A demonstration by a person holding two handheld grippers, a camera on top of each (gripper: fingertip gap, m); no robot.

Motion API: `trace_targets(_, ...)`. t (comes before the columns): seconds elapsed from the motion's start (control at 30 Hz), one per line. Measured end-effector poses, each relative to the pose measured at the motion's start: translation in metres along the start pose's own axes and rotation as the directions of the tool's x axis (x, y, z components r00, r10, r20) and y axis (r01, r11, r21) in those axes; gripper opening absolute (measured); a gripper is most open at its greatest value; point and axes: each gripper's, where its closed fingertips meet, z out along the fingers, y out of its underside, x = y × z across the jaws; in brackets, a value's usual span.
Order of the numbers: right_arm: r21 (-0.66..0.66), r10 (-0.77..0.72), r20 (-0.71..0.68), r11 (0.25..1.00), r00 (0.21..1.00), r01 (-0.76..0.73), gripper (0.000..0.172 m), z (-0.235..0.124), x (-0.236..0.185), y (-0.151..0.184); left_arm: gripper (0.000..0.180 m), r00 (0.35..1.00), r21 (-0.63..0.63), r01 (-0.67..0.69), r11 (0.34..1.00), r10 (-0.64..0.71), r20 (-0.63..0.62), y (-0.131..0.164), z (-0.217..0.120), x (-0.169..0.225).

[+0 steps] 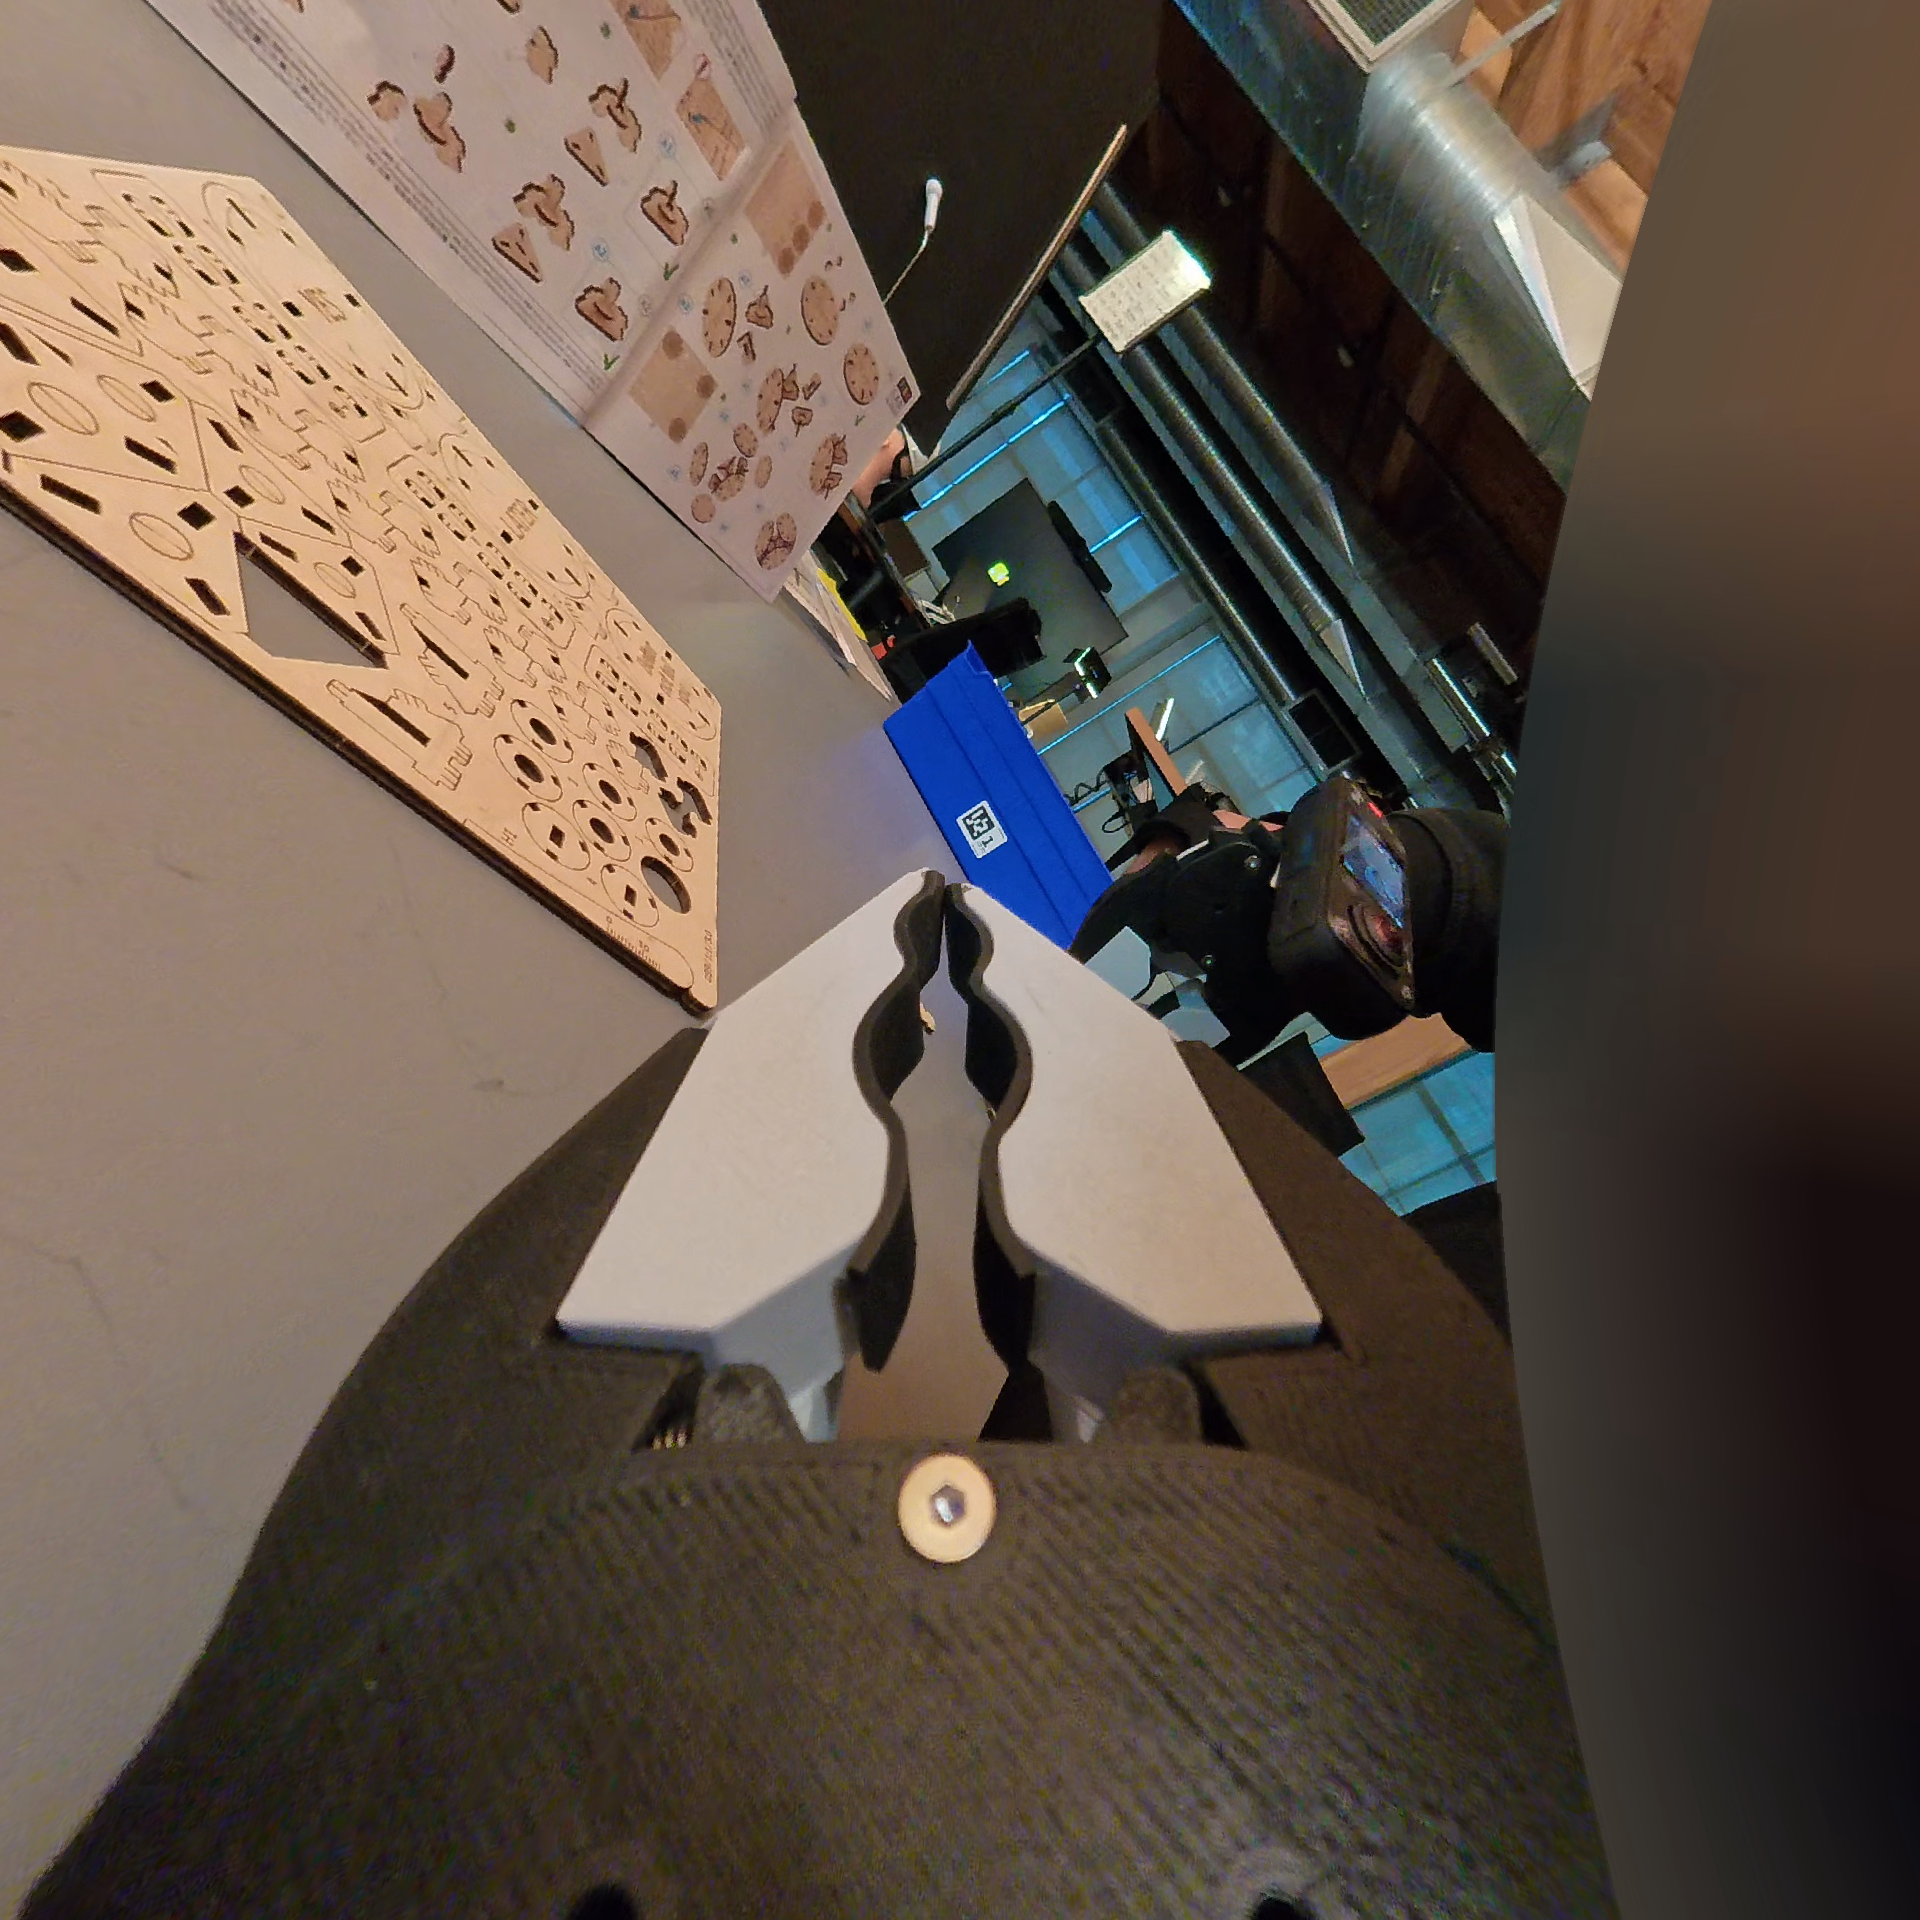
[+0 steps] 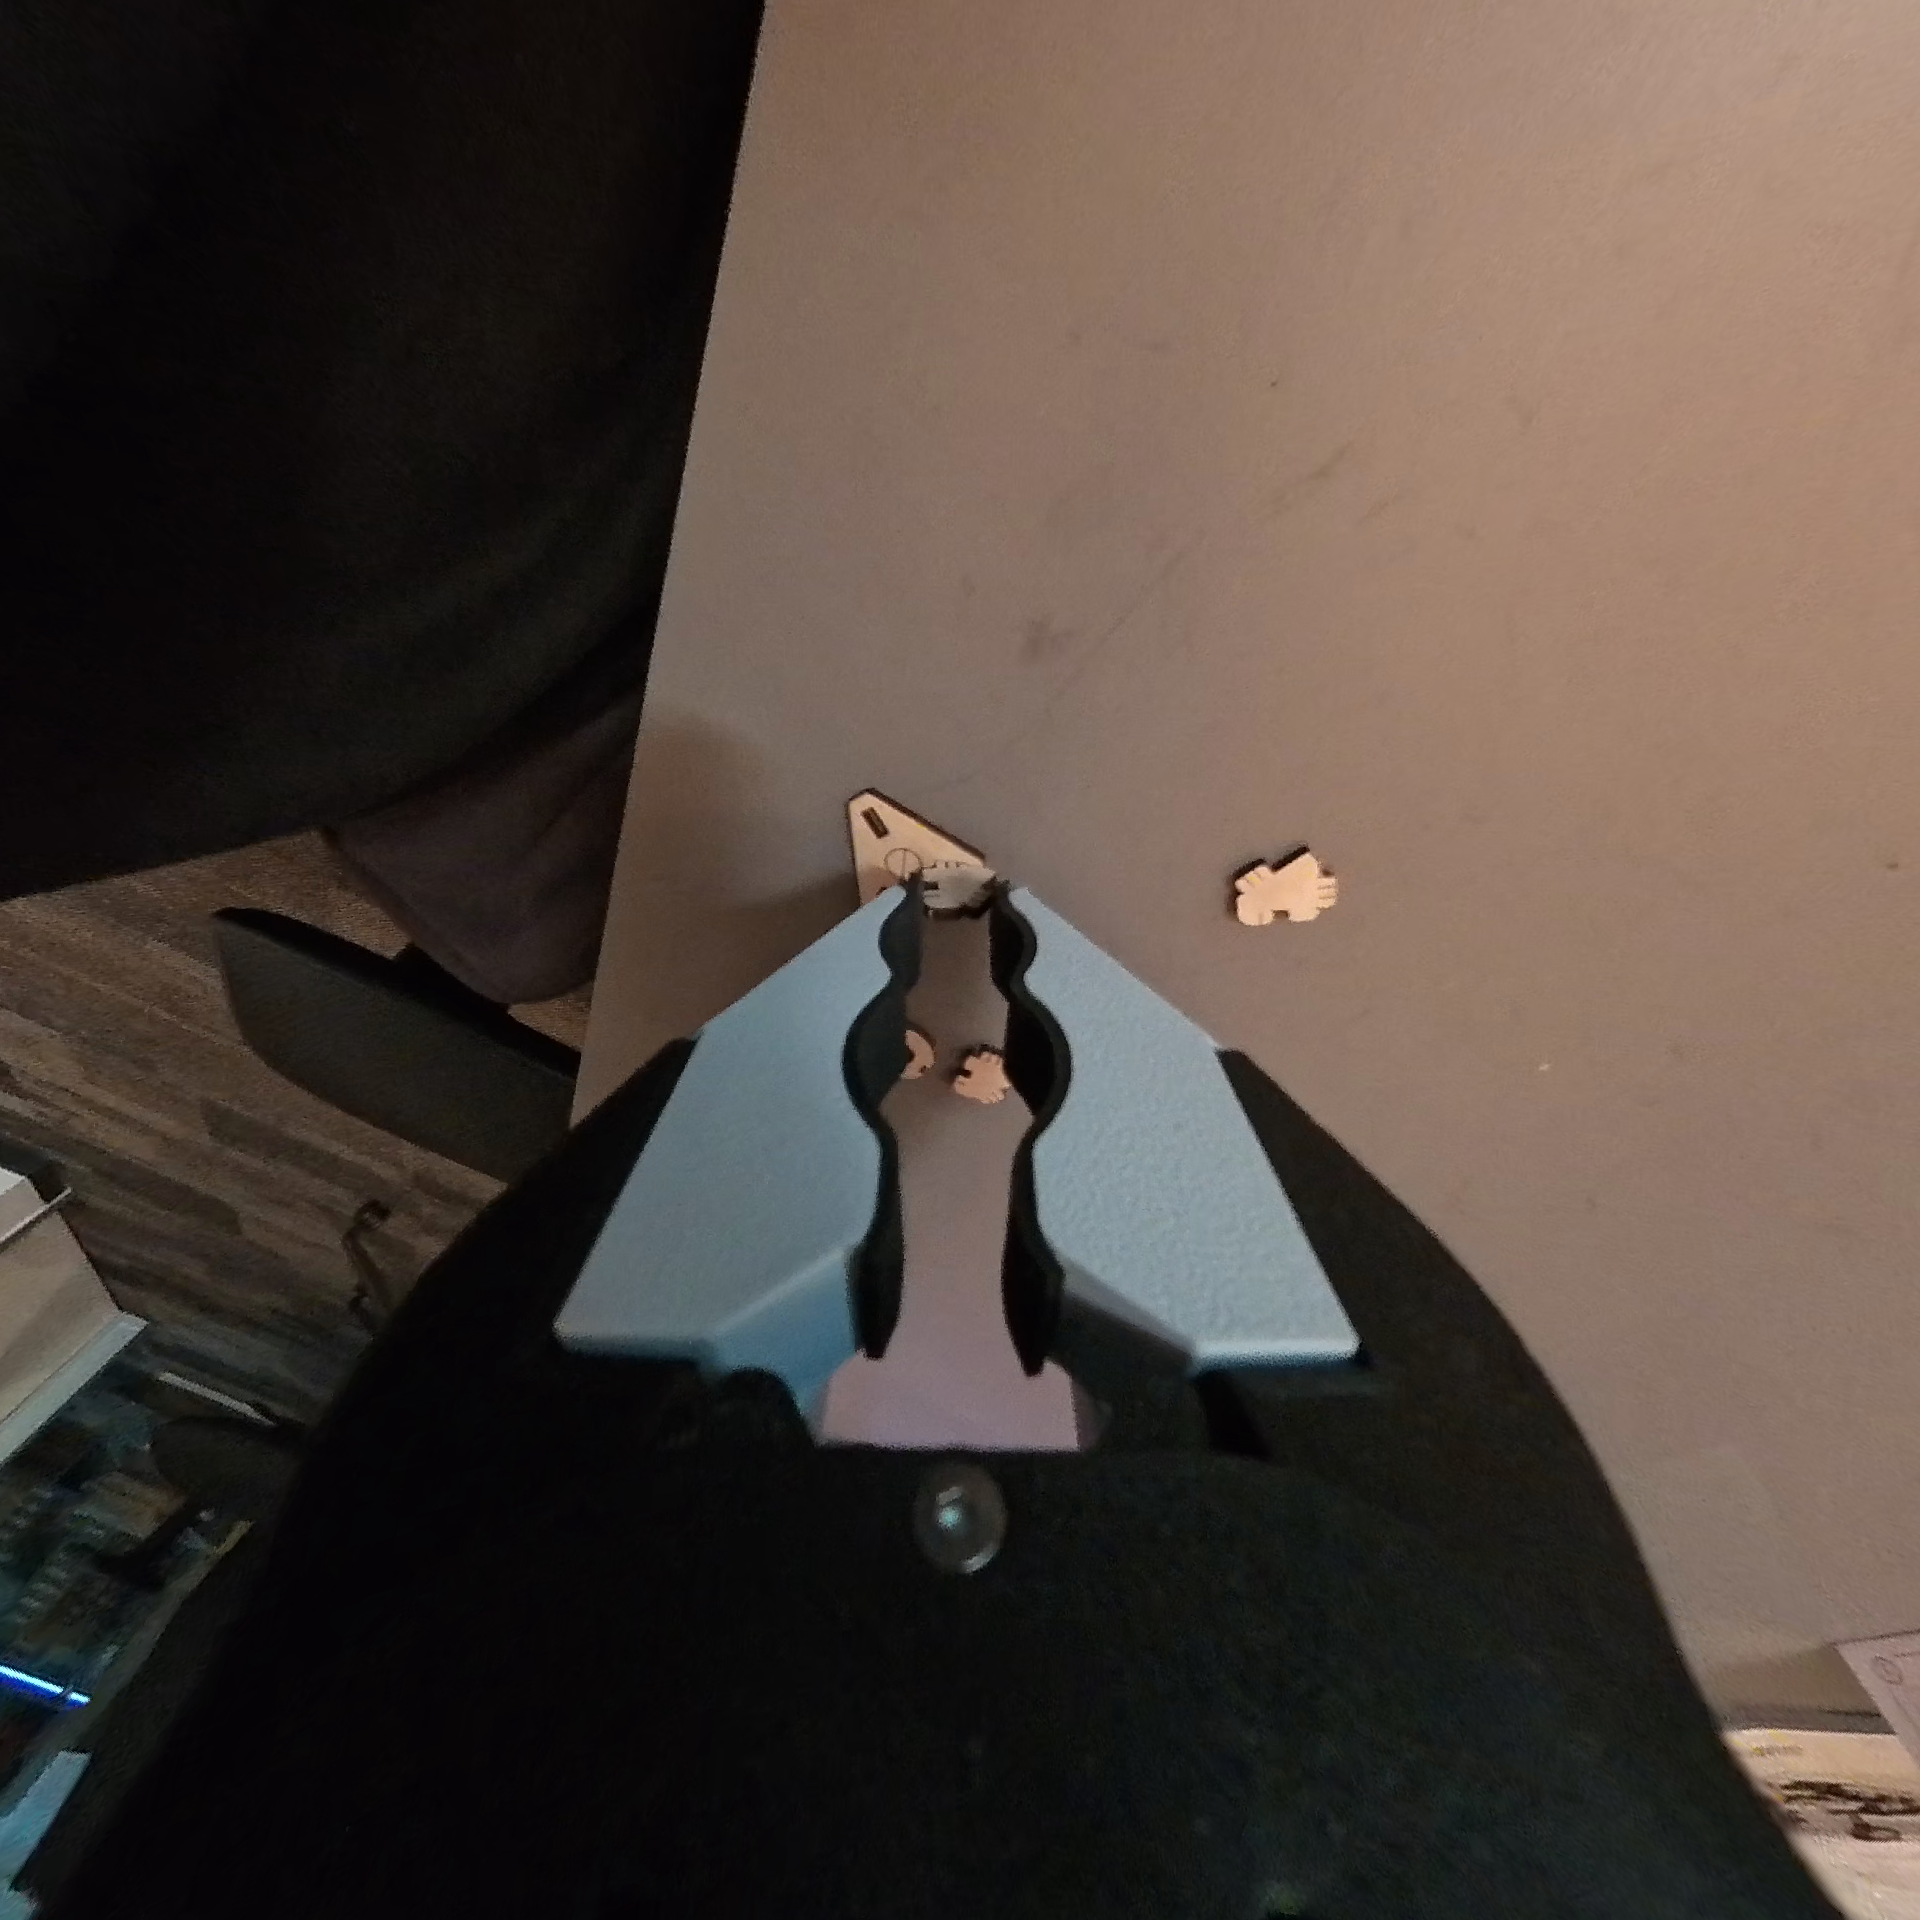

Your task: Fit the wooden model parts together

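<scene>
Left gripper (image 1: 943, 902): hovering with jaws together, empty, near plywood sheet (image 1: 343, 540).
Right gripper (image 2: 958, 896): pinching small wooden piece (image 2: 954, 891) beside triangle (image 2: 883, 847).
Surface (image 2: 1351, 468): carrying loose pieces (image 2: 1286, 885).

Left gripper (image 1: 943, 902) seen at frame centre, grey fingers (image 1: 790, 1122) with black wavy pads closed tip to tip, nothing gripped. Held above grey table (image 1: 208, 1039). Laser-cut plywood sheet (image 1: 343, 540) laid flat at upper left, near corner just beside fingertips. Printed instruction sheet (image 1: 644, 249) spread at top centre. Blue bin (image 1: 987, 800) with small tag noted beyond fingertips. Other gripper (image 1: 1340, 914), black with camera, seen at right, fingers hidden.
</scene>
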Motion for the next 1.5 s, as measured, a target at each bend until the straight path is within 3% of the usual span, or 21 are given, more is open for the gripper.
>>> trace_targets(0.17,-0.044,0.048,-0.054,0.998,0.997,-0.050,0.010,0.000,0.000,0.001,0.000,1.000,0.000,0.000,1.000,0.000,0.004,0.000,0.000,-0.001)
trace_targets(0.4,-0.214,0.030,-0.282,0.972,0.959,-0.093,0.009,0.000,0.000,0.001,0.000,1.000,0.001,0.003,1.000,-0.003,0.003,0.000,0.000,-0.001)
trace_targets(0.53,-0.198,0.096,-0.344,0.965,0.934,-0.172,0.009,0.000,-0.001,0.001,0.000,1.000,0.003,0.011,1.000,-0.011,-0.004,0.000,-0.001,0.000)
trace_targets(0.87,-0.204,0.055,-0.252,0.973,0.966,-0.109,0.009,0.006,-0.002,0.001,0.000,1.000,-0.003,0.026,1.000,-0.026,-0.002,0.000,-0.001,-0.001)
trace_targets(1.0,0.004,0.177,-0.206,0.984,0.962,-0.180,0.010,-0.004,-0.006,-0.007,0.000,1.000,-0.006,0.024,1.000,-0.024,-0.004,0.001,0.000,-0.001)
trace_targets(1.2,0.362,0.408,-0.219,0.878,0.887,-0.314,0.010,-0.034,0.020,-0.013,0.000,1.000,0.000,0.001,1.000,-0.001,-0.018,0.001,0.000,0.003)
trace_targets(1.3,0.404,0.464,-0.248,0.847,0.851,-0.344,0.010,-0.030,0.027,-0.008,0.000,1.000,-0.011,-0.011,1.000,0.011,-0.002,0.002,0.001,0.001)
trace_targets(1.5,0.347,0.420,-0.362,0.889,0.832,-0.298,0.010,-0.009,0.029,-0.012,0.000,0.999,-0.088,-0.050,0.995,0.048,-0.017,0.021,0.015,0.010)
